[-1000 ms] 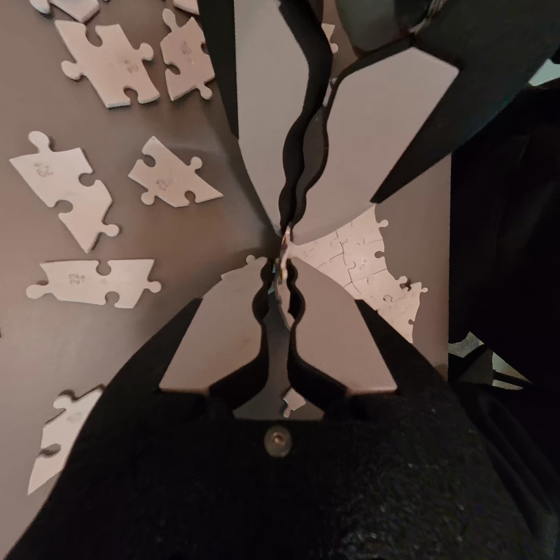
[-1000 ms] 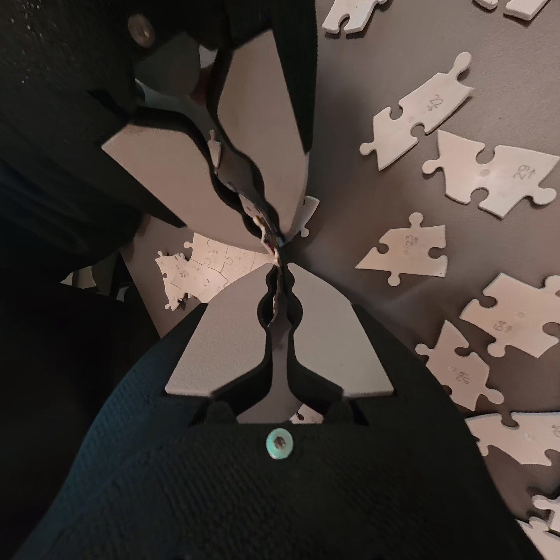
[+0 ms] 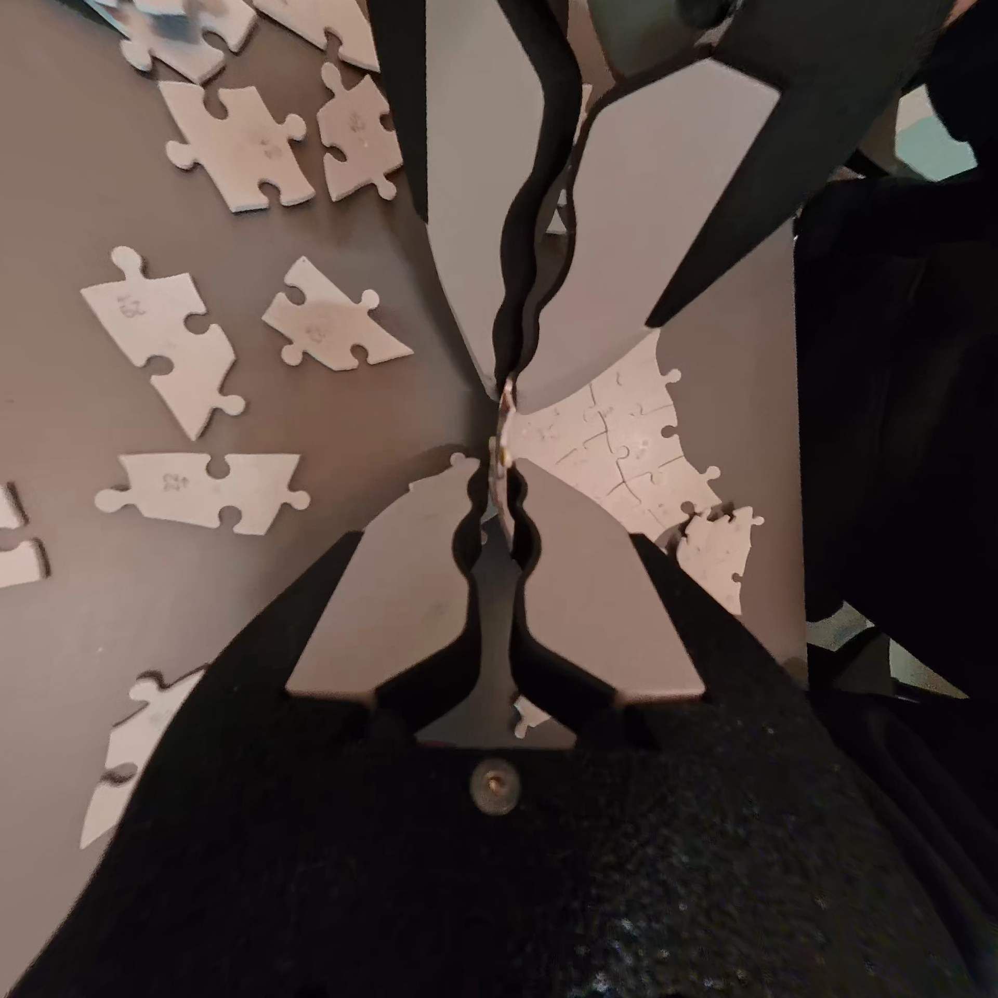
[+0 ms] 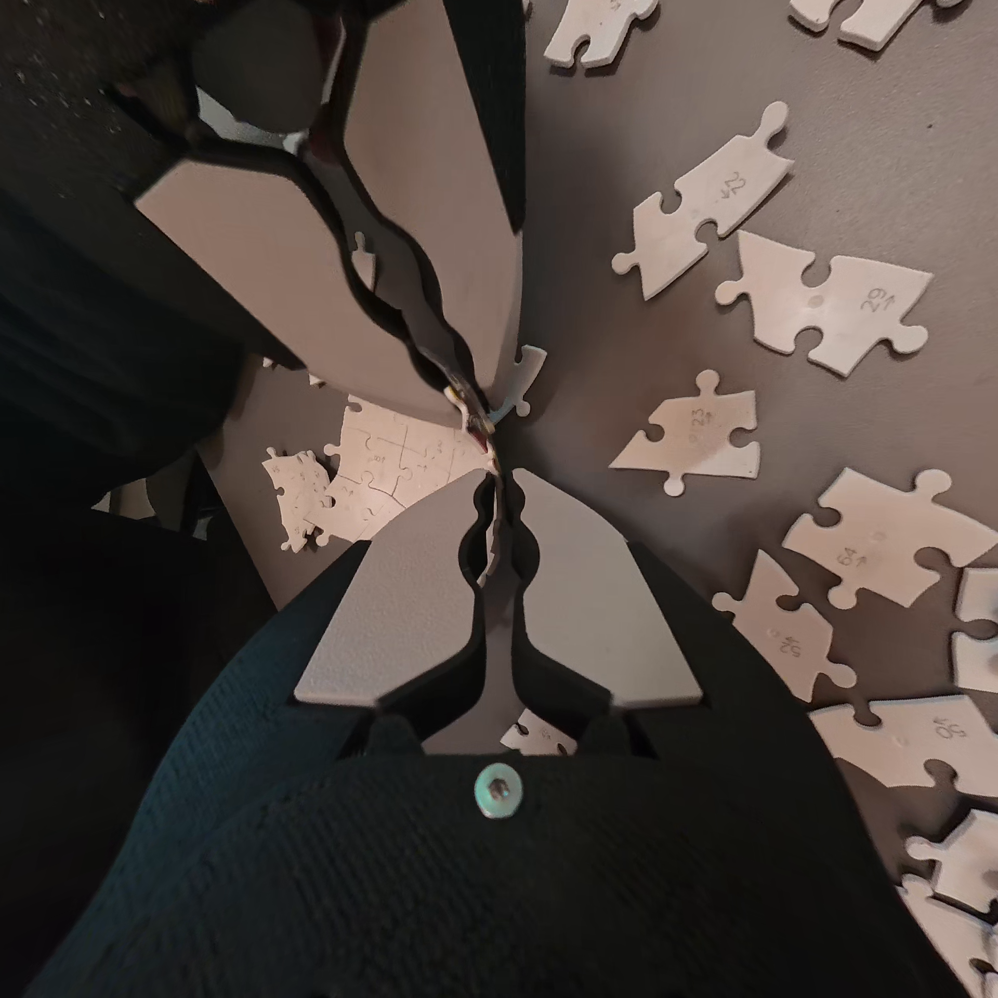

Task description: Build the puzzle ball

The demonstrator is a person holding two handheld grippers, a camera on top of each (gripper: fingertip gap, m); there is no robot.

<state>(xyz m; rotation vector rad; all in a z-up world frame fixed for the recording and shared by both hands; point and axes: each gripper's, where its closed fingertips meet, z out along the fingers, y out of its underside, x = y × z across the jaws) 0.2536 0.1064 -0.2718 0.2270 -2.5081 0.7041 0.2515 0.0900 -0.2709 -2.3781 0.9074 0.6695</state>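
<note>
Claws met nose to nose: my left claw (image 3: 499,475) and right claw (image 4: 499,486) each pinched a puzzle piece (image 3: 505,432) edge-on. I feared squeezing crookedly could bend or drop it onto the table (image 3: 378,432).

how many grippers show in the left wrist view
2. The left gripper rises from the bottom edge; the right gripper comes down from the top. Their tips meet mid-frame, pinching a thin edge-on puzzle piece. None seems hidden.

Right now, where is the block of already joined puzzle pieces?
In the left wrist view the joined block lies on the grey table, right of where both claws meet, near the table's right edge; loose pieces lie left.
</note>
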